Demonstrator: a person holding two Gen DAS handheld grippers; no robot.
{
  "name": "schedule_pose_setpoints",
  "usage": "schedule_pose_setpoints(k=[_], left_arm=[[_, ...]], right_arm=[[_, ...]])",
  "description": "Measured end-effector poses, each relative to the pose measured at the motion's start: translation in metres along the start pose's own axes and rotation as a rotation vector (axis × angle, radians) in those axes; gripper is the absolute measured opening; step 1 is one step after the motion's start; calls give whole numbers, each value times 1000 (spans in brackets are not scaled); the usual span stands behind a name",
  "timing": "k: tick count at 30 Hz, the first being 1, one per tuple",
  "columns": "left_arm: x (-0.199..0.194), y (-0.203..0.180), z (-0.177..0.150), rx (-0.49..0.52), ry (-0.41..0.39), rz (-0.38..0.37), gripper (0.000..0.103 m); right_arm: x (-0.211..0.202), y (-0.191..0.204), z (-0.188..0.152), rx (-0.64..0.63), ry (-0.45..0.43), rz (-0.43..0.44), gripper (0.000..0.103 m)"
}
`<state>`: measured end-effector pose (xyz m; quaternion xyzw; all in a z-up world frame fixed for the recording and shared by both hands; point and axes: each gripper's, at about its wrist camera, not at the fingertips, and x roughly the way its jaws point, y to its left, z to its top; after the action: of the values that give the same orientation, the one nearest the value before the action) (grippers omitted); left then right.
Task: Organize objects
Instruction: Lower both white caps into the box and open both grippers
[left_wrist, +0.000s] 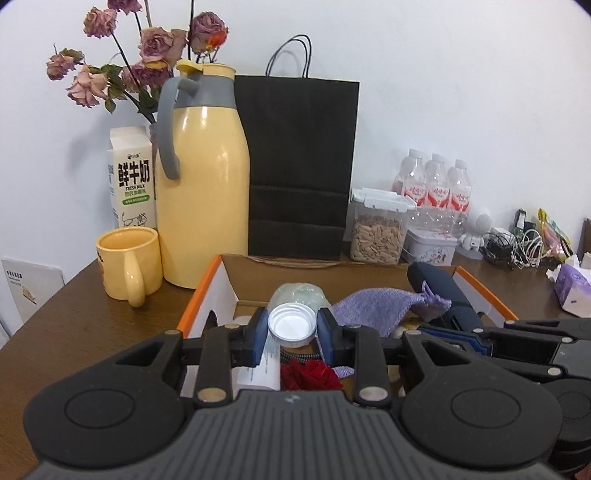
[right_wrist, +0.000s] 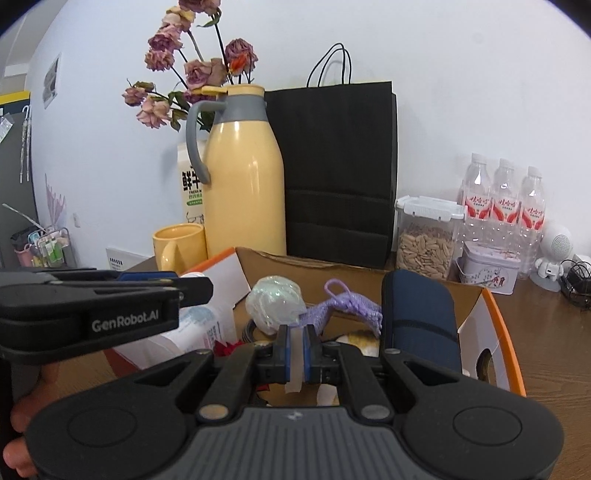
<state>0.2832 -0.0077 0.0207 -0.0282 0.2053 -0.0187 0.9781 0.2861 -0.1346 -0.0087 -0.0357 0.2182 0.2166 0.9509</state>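
Observation:
An open cardboard box with orange edges (left_wrist: 199, 295) (right_wrist: 506, 321) lies just ahead of both grippers. In it are a purple knit pouch (left_wrist: 376, 306) (right_wrist: 354, 302), a clear-wrapped ball (left_wrist: 299, 295) (right_wrist: 273, 299), a dark navy roll (left_wrist: 443, 291) (right_wrist: 417, 314), a red flower (left_wrist: 310, 373) and a white bottle (right_wrist: 195, 328). My left gripper (left_wrist: 291, 328) (right_wrist: 192, 284) is shut on a white round lid (left_wrist: 290, 326) over the box's near left part. My right gripper (right_wrist: 295, 350) (left_wrist: 439, 330) is shut on a thin pale strip (right_wrist: 294, 369) that hangs down between its pads.
Behind the box stand a yellow thermos (left_wrist: 203, 184), a yellow mug (left_wrist: 127, 262), a milk carton (left_wrist: 131, 177), a black paper bag (left_wrist: 299, 166), a seed container (left_wrist: 378, 232), water bottles (left_wrist: 436, 184) and a tin (left_wrist: 430, 245). A tissue pack (left_wrist: 572, 288) and cables (left_wrist: 517, 247) lie at the right.

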Motion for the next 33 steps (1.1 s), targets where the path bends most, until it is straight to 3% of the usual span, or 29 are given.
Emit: schedule_pose_setpoints(k=[3, 5, 7, 8, 9, 11, 12, 14, 16, 20, 33], left_arm=[[0, 0, -1, 7, -3, 0, 30], [-2, 0, -1, 9, -14, 7, 40], [-5, 2, -1, 2, -31, 13, 75], [-7, 3, -1, -4, -45, 21, 86], [-9, 4, -2, -8, -53, 31, 103], [-12, 7, -2, -19, -72, 60, 103], [-13, 8, -1, -25, -74, 65, 103], [-15, 12, 1, -40, -77, 71, 103], [-17, 14, 2, -50, -83, 83, 103], [-20, 15, 2, -53, -90, 88, 103], [-32, 13, -2, -28, -107, 78, 103]], right_arm=[[2, 1, -2, -11, 16, 0, 6], [3, 1, -4, -14, 27, -10, 8], [1, 0, -4, -12, 26, -20, 10], [1, 0, -4, -10, 26, -22, 18], [-1, -1, -5, -6, 27, -22, 26], [-2, -2, -6, 2, 25, -31, 56], [-4, -2, -6, 4, 22, -30, 61], [-5, -2, -6, 10, 17, -25, 84], [-7, -1, -6, 8, 10, -23, 99], [-10, 1, -6, 4, 8, -30, 103], [-22, 4, -6, -7, -12, -43, 103]])
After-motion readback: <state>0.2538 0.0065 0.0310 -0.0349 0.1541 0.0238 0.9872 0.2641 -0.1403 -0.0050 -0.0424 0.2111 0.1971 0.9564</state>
